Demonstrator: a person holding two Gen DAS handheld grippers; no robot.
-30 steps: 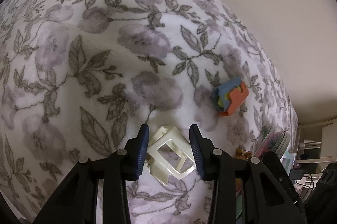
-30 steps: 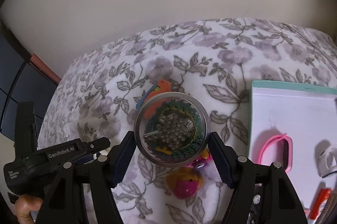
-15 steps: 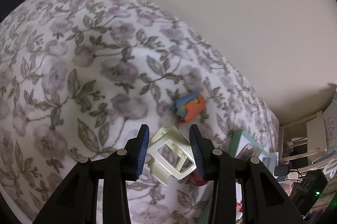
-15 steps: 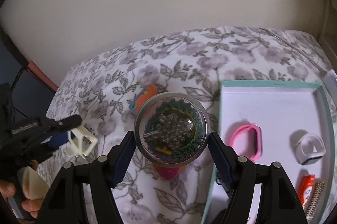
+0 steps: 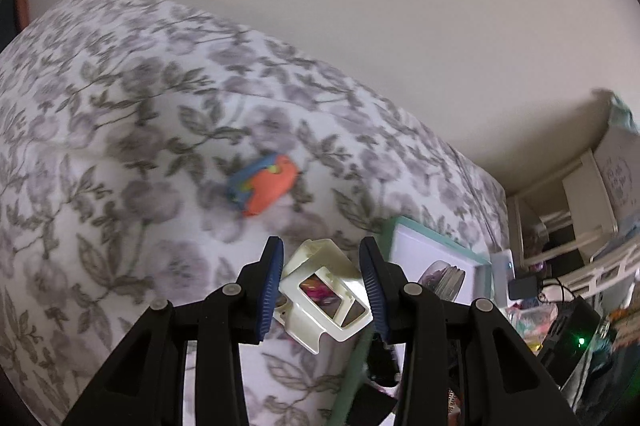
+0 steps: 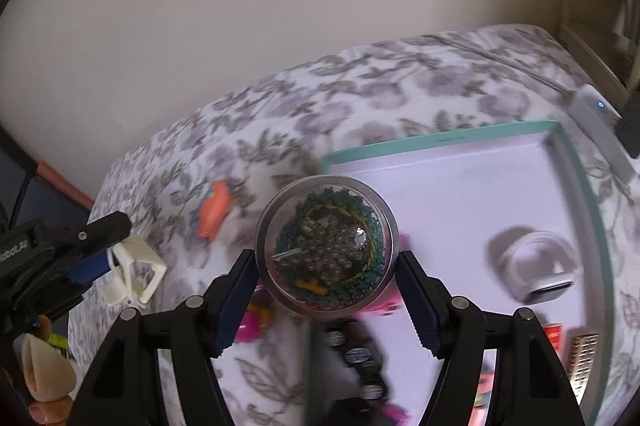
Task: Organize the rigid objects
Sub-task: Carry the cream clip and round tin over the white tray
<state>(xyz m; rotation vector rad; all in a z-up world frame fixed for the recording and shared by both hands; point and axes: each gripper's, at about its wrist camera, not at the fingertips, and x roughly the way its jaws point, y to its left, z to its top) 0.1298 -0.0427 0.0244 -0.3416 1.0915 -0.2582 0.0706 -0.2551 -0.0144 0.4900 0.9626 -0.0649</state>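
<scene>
Both tools are up over the bed (image 5: 120, 129), which is covered with a grey floral blanket. The left tool (image 5: 322, 284) is clamped on a cream plastic frame (image 5: 324, 290), its blue pads (image 5: 272, 290) pressing the frame's 2 sides; the frame hangs tilted above the blanket, near the corner of the tray (image 5: 436, 240). From the right camera the same left tool (image 6: 92, 258) shows at the left edge with the frame (image 6: 134, 272) sticking out of its tip, and part of a hand (image 6: 44, 382) shows below it. The right tool (image 6: 328, 294) is clamped on a round jar (image 6: 327, 245) with a metal rim, seen from above through its clear top; it is filled with clear beads in the middle and dark green ones around them. The jar is held over the tray's left edge. The tray (image 6: 440, 139) has a teal rim and a pale floor and lies on the bed; in it are a white band (image 6: 534, 266), something pink partly hidden behind the jar, a dark beaded strap (image 6: 356, 354) and a few small items at the right side that I cannot make out. An orange and blue toy (image 5: 264, 185) lies alone on the blanket, well apart from the tray, and a pink toy (image 6: 254, 322) lies just left of the tray below the jar.
</scene>
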